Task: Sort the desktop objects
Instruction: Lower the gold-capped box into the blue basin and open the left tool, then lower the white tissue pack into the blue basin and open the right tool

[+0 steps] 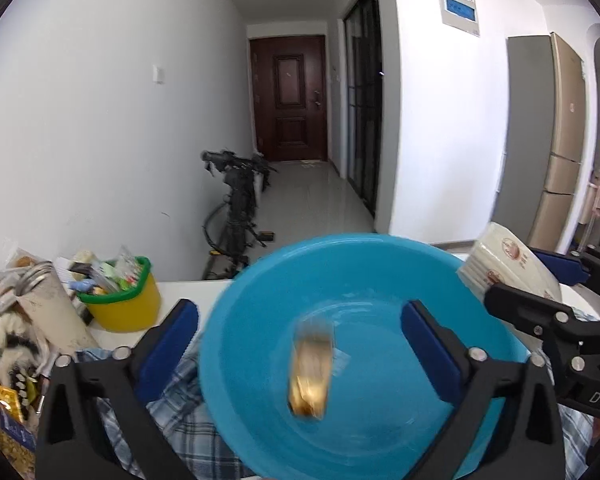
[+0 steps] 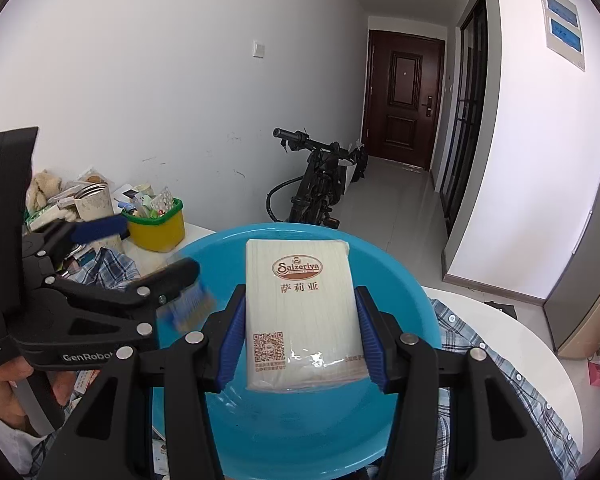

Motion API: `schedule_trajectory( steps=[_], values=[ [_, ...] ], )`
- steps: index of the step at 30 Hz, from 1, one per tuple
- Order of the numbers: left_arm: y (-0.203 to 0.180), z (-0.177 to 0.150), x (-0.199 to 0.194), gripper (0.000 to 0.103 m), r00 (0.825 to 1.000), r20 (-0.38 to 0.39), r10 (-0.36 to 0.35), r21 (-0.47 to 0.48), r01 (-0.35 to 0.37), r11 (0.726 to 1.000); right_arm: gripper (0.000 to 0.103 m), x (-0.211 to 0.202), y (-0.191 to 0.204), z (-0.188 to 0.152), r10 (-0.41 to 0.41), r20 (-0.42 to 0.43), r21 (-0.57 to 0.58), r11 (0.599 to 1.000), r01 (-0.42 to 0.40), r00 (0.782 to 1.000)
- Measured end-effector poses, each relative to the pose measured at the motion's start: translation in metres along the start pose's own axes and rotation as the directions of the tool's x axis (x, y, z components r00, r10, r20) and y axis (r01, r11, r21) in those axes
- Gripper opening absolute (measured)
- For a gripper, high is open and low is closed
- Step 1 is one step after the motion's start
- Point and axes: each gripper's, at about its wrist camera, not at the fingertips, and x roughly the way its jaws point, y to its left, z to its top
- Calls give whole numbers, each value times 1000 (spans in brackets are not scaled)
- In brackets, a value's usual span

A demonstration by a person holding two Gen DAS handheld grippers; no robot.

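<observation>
Gripping a tissue pack (image 2: 302,312) above the blue basin (image 2: 412,308), the right tool (image 2: 300,336) sits beside the spread-apart left tool (image 1: 300,344), under which a blurred golden packet (image 1: 311,372) shows over the basin.

One blue basin (image 2: 400,280), one tissue pack (image 2: 302,308), one yellow tub (image 2: 156,232), two grippers.

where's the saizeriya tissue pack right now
The tissue pack is clamped in the right claw above the blue basin, centre of the right wrist view.
</observation>
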Motion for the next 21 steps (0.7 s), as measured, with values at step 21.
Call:
schedule_trajectory(
  steps=[21],
  values=[
    [12,-6,6,103,999,14,47,18,-47,999,50,2,0,-1,5,-5,0,1000,-5,1000]
  ],
)
